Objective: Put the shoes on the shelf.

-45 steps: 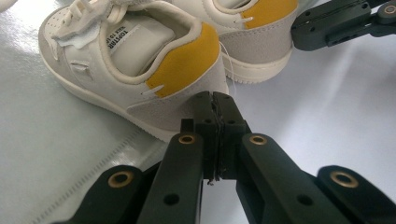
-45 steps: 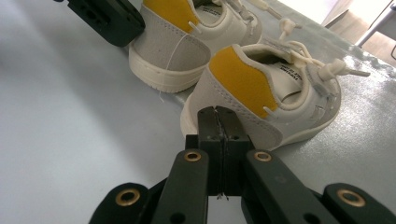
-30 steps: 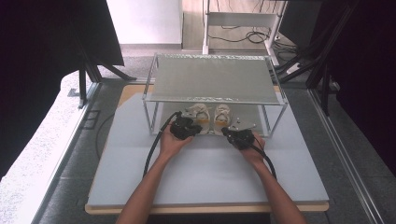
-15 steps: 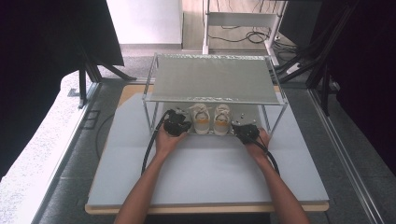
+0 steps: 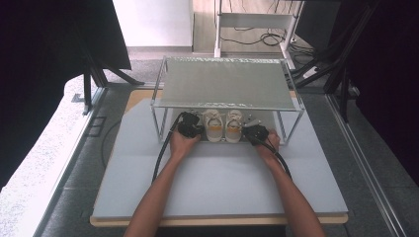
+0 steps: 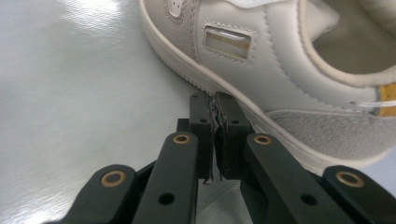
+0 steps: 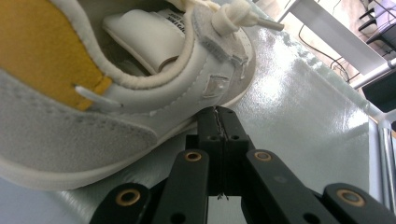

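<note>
— While we look down from the high view, what do we have, big things first?
— We have the grey table [image 5: 217, 187], then the wire-frame rack [image 5: 225, 84] standing on it, and under the rack's shelf a pair of pale shoes: the left shoe [image 5: 213, 125] and the right shoe [image 5: 233, 125], side by side, heels toward us.
— And our tools?
— Our left gripper [image 5: 188, 124] sits just outside the left shoe, our right gripper [image 5: 256, 133] just outside the right one. Both are clenched on nothing; each rests its closed jaws against a sole edge.
— So which step is this?
— We judge we're squaring the pair under the shelf, perhaps nudging them together, though the shelf shades them. Next calls for small, even inward pushes, low on the soles.
</note>
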`<state>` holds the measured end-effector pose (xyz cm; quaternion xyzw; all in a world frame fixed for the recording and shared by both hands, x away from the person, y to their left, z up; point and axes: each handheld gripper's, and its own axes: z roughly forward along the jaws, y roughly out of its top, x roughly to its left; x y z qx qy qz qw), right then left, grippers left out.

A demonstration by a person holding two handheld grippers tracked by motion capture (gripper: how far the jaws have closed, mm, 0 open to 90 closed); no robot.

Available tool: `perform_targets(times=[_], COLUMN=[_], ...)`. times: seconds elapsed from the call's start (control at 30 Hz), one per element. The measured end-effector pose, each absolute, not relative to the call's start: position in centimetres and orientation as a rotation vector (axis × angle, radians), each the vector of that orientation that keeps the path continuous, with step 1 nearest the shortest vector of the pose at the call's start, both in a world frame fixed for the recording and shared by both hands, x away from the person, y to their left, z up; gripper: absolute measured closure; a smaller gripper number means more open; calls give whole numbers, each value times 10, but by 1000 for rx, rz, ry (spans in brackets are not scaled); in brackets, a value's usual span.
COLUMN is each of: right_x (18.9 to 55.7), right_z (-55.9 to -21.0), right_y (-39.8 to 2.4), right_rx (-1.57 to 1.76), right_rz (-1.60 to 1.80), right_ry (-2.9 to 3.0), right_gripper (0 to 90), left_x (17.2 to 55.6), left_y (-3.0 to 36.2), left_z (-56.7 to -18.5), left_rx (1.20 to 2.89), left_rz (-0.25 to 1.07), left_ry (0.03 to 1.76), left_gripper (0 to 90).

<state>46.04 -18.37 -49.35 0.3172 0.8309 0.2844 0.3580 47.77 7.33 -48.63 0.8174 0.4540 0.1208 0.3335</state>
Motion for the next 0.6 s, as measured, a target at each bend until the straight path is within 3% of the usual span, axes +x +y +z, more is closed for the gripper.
perform_targets(times=[0.6], right_x=[474], right_z=[-496], right_y=[-174], right_rx=[787], right_rz=[728], right_ry=[2155], right_gripper=[886], left_x=[491], left_y=[68], left_z=[-489], left_rx=[2131], left_rz=[363], left_ry=[1221], left_gripper=[859])
